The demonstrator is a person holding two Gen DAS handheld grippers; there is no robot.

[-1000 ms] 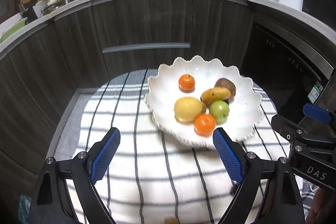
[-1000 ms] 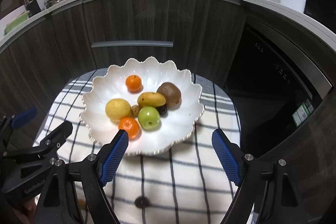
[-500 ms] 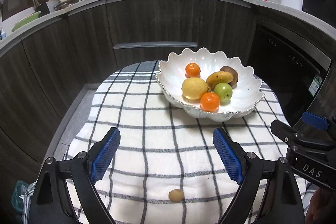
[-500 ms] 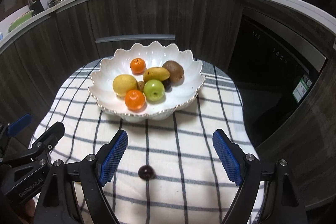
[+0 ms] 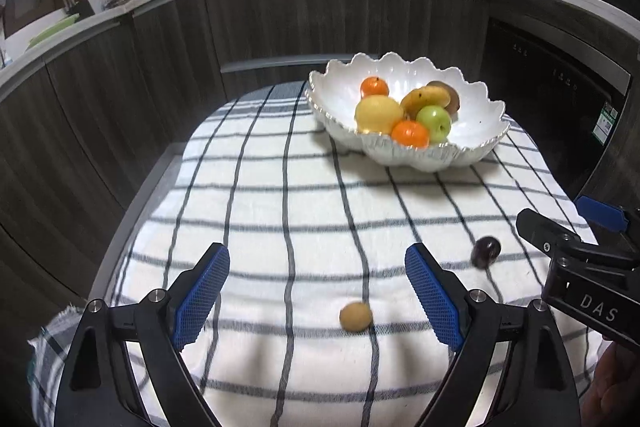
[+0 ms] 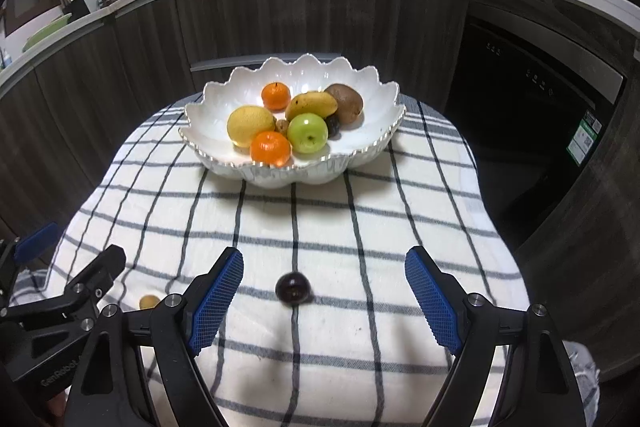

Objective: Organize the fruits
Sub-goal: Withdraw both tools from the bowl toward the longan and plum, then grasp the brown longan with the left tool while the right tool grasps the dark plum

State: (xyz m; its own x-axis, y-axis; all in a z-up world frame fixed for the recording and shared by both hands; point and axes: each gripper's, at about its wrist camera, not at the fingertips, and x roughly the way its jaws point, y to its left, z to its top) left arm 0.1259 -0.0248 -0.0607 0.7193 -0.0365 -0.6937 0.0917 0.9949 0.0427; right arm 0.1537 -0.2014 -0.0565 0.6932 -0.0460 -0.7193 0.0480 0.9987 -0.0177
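Progress stands near the end, judged from how the fruit lies: most pieces already sit in the white scalloped bowl (image 6: pixel 294 169) at the 12 o'clock end of the checked cloth (image 6: pixel 360 227), and two small pieces remain loose at the near end. In the bowl are a lemon (image 6: pixel 250 125), two oranges (image 6: pixel 271 148), a green apple (image 6: pixel 308 133), a mango (image 6: pixel 311 105) and a kiwi (image 6: pixel 346 103), with two small items tucked between them that are too hidden to name. The mango's long axis runs roughly from 8 to 2 o'clock in the right wrist view. The other fruits are near round and show no clear heading. Left to do: a dark round fruit (image 6: pixel 293 287) lies on the cloth, well apart from the bowl and between the jaws of the right gripper (image 6: pixel 324 291). A small tan fruit (image 5: pixel 355 315) lies between the jaws of the left gripper (image 5: pixel 318 297), toward its 3 o'clock pad. Both grippers are spread wide and hold nothing; no pad touches either fruit. Each loose fruit probably needs a centred, gentle pinch, since a round piece may roll on the soft cloth.
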